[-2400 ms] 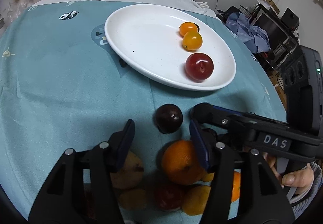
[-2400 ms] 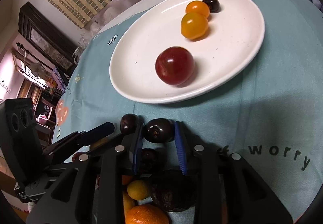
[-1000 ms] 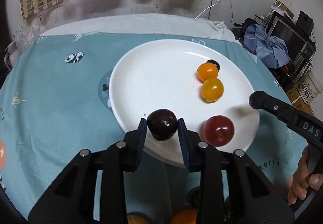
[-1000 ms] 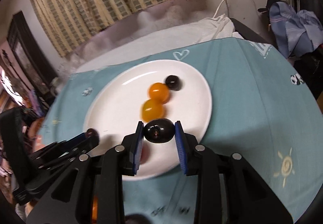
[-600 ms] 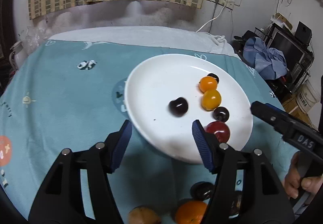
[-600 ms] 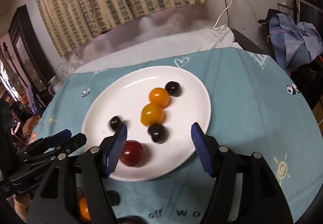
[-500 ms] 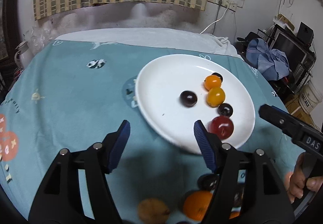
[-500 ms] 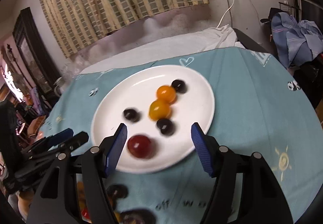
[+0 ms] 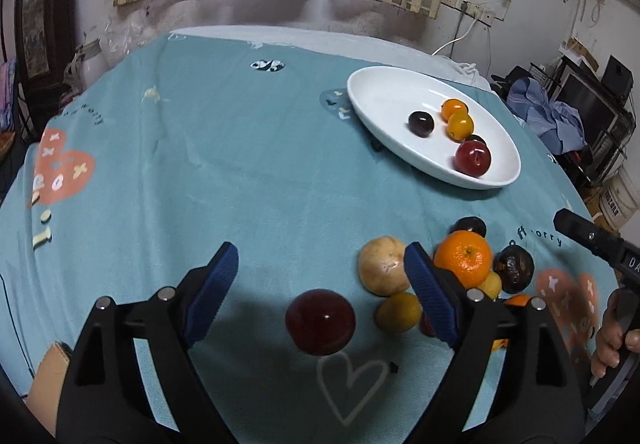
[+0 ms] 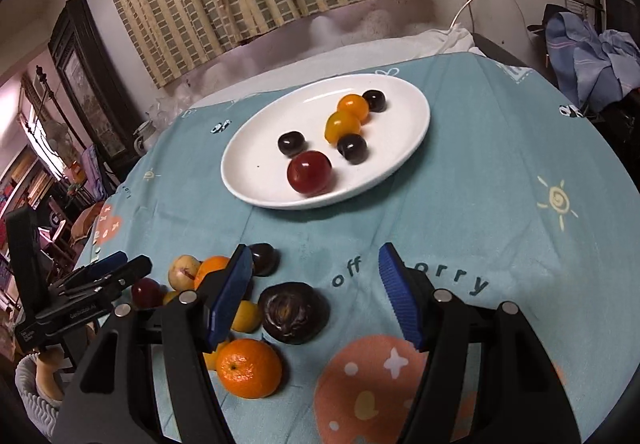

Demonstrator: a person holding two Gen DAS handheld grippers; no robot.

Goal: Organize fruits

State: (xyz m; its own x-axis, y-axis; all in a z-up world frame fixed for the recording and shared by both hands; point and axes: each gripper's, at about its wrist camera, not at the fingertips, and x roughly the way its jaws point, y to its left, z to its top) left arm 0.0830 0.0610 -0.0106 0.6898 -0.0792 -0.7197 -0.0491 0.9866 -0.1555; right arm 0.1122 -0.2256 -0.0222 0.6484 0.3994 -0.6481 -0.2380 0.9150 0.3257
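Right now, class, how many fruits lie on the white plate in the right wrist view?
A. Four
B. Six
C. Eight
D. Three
B. On the white plate lie one red plum, two orange fruits and three small dark fruits, six in all.

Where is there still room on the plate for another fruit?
The white plate is bare on its left half, from the rim up to the small dark plum. It is crowded in the middle, where the two orange fruits, dark plums and the red plum sit close together.
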